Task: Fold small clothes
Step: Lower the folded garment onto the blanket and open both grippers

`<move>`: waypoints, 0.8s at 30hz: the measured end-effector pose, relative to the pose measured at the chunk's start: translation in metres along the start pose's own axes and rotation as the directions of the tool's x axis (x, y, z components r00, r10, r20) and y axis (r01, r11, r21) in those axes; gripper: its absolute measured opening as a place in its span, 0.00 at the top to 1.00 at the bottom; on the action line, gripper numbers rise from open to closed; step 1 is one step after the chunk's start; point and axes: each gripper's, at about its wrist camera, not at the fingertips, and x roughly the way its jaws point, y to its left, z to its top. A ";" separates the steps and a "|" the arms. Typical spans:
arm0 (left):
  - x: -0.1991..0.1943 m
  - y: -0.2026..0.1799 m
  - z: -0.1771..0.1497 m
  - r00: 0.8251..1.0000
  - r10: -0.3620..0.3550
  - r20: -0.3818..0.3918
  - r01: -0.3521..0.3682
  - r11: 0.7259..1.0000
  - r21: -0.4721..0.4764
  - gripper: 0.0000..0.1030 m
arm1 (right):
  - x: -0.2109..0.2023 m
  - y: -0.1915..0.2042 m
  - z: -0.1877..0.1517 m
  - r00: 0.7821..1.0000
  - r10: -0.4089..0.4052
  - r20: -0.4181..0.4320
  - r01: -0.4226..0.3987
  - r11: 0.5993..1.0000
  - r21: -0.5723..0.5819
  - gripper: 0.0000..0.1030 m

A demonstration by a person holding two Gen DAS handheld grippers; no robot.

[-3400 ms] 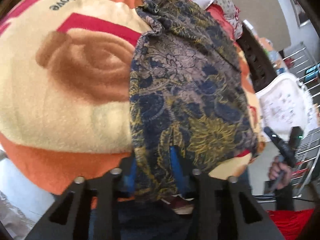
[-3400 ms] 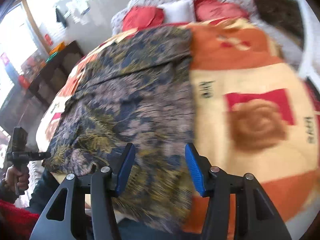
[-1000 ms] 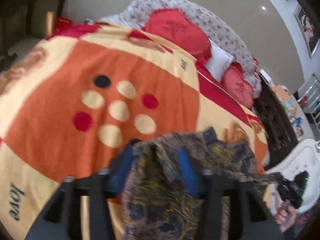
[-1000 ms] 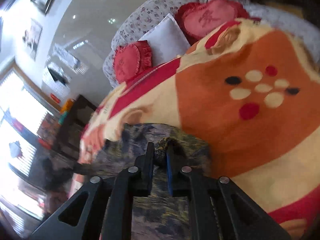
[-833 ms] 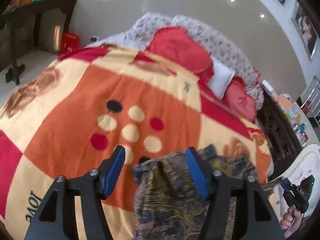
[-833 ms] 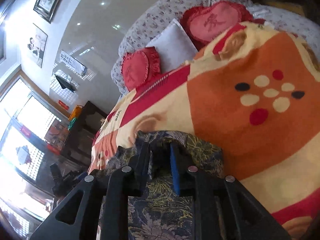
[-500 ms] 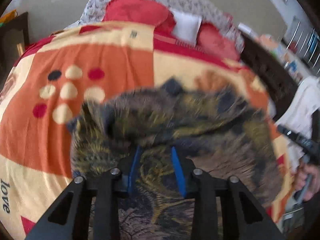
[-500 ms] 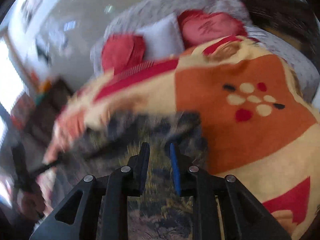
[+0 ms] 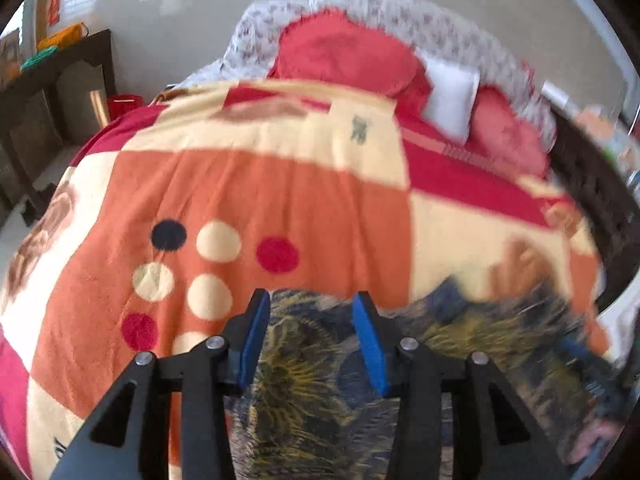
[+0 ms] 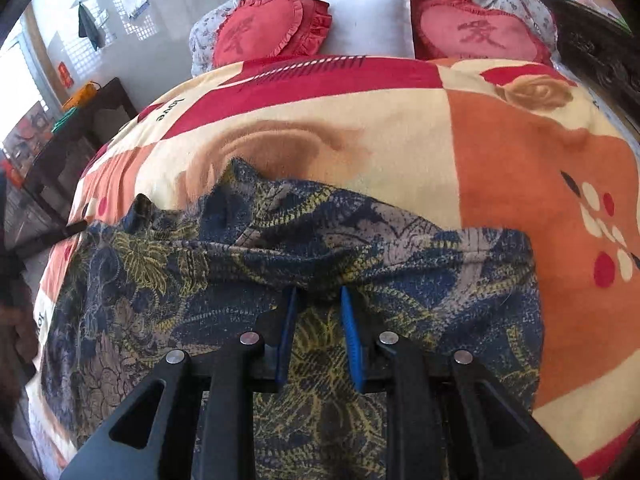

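Observation:
A dark blue garment with a yellow and grey floral print (image 10: pixel 360 240) lies on the orange, cream and red blanket (image 10: pixel 500 160) of a bed. It is doubled over, with its folded edge running across the right wrist view. My right gripper (image 10: pixel 319 300) is shut on that fold at its middle, and the cloth bunches over the tips. In the left wrist view the garment (image 9: pixel 320 400) is blurred. My left gripper (image 9: pixel 314 312) stands over its far left edge with jaws opening. The cloth lies between the blue pads (image 9: pixel 256 328), which do not press on it.
Two red heart cushions (image 10: pixel 272 28) and a white pillow (image 10: pixel 368 24) lie at the head of the bed. Dark wooden furniture (image 9: pixel 52 92) stands to the left of the bed, and a dark carved frame (image 9: pixel 592 184) runs along its right side.
My left gripper has moved from the garment's middle to its far left edge, and its jaws are wider than half a second ago. My right gripper stays shut on the fold and has rolled level.

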 end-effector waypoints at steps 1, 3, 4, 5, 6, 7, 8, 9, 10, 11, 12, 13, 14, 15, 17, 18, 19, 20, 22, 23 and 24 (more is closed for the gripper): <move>-0.004 -0.004 -0.003 1.000 -0.017 0.010 0.017 1.000 0.011 0.55 | -0.002 0.000 -0.002 1.000 0.003 0.010 -0.003 1.000 -0.009 1.00; -0.004 -0.021 -0.013 0.998 -0.059 0.005 0.059 0.996 0.061 0.54 | -0.003 -0.001 -0.002 0.999 0.016 0.028 -0.016 1.000 -0.011 1.00; 0.000 -0.034 -0.019 0.997 -0.080 -0.002 0.080 0.992 0.093 0.54 | -0.001 -0.001 -0.002 0.999 0.026 0.035 -0.026 1.000 0.002 1.00; 0.006 -0.045 -0.026 0.996 -0.092 -0.011 0.092 0.988 0.126 0.54 | -0.001 -0.004 -0.002 0.998 0.036 0.042 -0.037 0.999 0.016 1.00; 0.014 -0.053 -0.032 0.996 -0.086 -0.021 0.088 0.985 0.149 0.54 | 0.000 -0.006 -0.001 0.998 0.044 0.047 -0.046 0.999 0.027 1.00; 0.028 -0.056 -0.040 0.998 -0.054 -0.042 0.060 0.987 0.152 0.54 | 0.002 -0.008 0.000 0.998 0.048 0.051 -0.049 0.998 0.032 1.00; 0.038 -0.056 -0.045 0.998 -0.030 -0.061 0.038 0.990 0.139 0.54 | 0.002 -0.010 0.000 0.997 0.054 0.055 -0.056 0.998 0.036 1.00; 0.049 -0.051 -0.052 0.998 -0.011 -0.068 0.019 0.992 0.123 0.54 | 0.003 -0.013 0.000 0.995 0.072 0.064 -0.075 0.996 0.043 1.00; 0.052 -0.048 -0.059 0.999 -0.020 -0.048 0.025 0.993 0.118 0.54 | 0.004 -0.016 -0.001 0.994 0.085 0.072 -0.089 0.995 0.046 1.00; 0.049 -0.042 -0.066 0.999 -0.054 0.003 0.054 0.992 0.111 0.54 | 0.006 -0.020 -0.005 0.991 0.102 0.092 -0.106 0.993 0.042 1.00; 0.047 -0.039 -0.067 0.998 -0.066 0.012 0.065 0.993 0.096 0.54 | 0.007 -0.021 -0.008 0.988 0.115 0.107 -0.119 0.992 0.036 1.00; 0.047 -0.037 -0.067 0.998 -0.068 0.019 0.066 0.995 0.077 0.54 | 0.009 -0.025 -0.011 0.983 0.136 0.122 -0.141 0.989 0.040 1.00; 0.048 -0.037 -0.067 0.998 -0.067 0.015 0.066 0.995 0.073 0.54 | 0.009 -0.029 -0.011 0.978 0.166 0.129 -0.175 0.983 0.059 1.00; 0.048 -0.038 -0.067 0.998 -0.064 0.015 0.062 0.995 0.076 0.54 | 0.009 -0.036 -0.009 0.968 0.215 0.126 -0.227 0.970 0.091 1.00; 0.048 -0.042 -0.067 0.999 -0.049 0.018 0.047 0.995 0.092 0.54 | 0.003 -0.050 -0.005 0.952 0.279 0.122 -0.296 0.942 0.155 1.00; 0.049 -0.043 -0.067 0.999 -0.049 0.019 0.047 0.995 0.093 0.54 | -0.006 -0.057 -0.006 0.951 0.274 0.145 -0.299 0.936 0.188 1.00; 0.050 -0.042 -0.067 0.998 -0.055 0.018 0.053 0.995 0.088 0.54 | -0.018 -0.064 -0.008 0.953 0.243 0.184 -0.279 0.937 0.209 1.00; 0.046 -0.039 -0.066 0.998 -0.060 0.018 0.058 0.995 0.082 0.54 | -0.029 -0.070 -0.012 0.954 0.206 0.216 -0.254 0.941 0.225 1.00; 0.048 -0.035 -0.065 0.997 -0.077 0.013 0.076 0.995 0.064 0.53 | -0.039 -0.081 -0.018 0.960 0.143 0.242 -0.209 0.939 0.273 1.00; 0.046 -0.033 -0.067 0.997 -0.081 0.012 0.080 0.995 0.060 0.53 | -0.029 -0.084 -0.018 0.973 0.122 0.195 -0.176 0.941 0.289 1.00; 0.047 -0.031 -0.067 0.996 -0.084 0.010 0.083 0.995 0.058 0.53 | -0.019 -0.084 -0.018 0.984 0.109 0.144 -0.147 0.947 0.287 1.00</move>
